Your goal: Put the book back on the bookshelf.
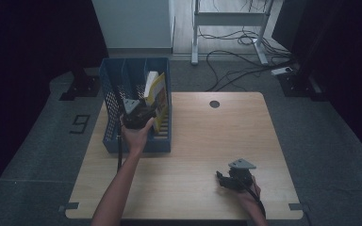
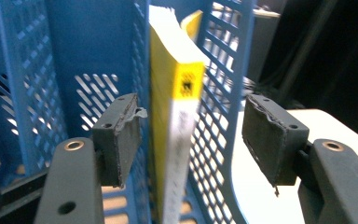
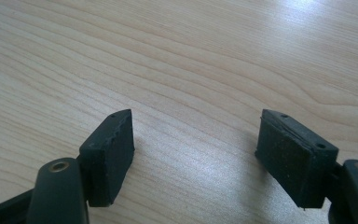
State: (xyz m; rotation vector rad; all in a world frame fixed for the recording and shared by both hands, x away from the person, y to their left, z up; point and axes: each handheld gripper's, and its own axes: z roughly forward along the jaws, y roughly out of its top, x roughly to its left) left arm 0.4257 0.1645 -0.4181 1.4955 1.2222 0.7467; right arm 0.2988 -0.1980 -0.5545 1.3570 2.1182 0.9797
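A yellow book [image 2: 175, 116] stands upright in the right-hand compartment of the blue file rack [image 1: 115, 141], apparently placed. The left hand-held gripper [image 2: 191, 135] straddles it, pads spread clear; the right hand-held gripper [image 3: 196, 154] idles wide over the bare counter [image 1: 207, 136].

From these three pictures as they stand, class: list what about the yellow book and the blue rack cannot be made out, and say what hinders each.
- Yellow book: spine lettering blurred in the left gripper view; its foot is cut off by the bottom edge.
- Book cover in the high view: too small to read.
- Blue rack: the left gripper and hand cover part of its floor.
- Right gripper: jaws dark and small in the high view.
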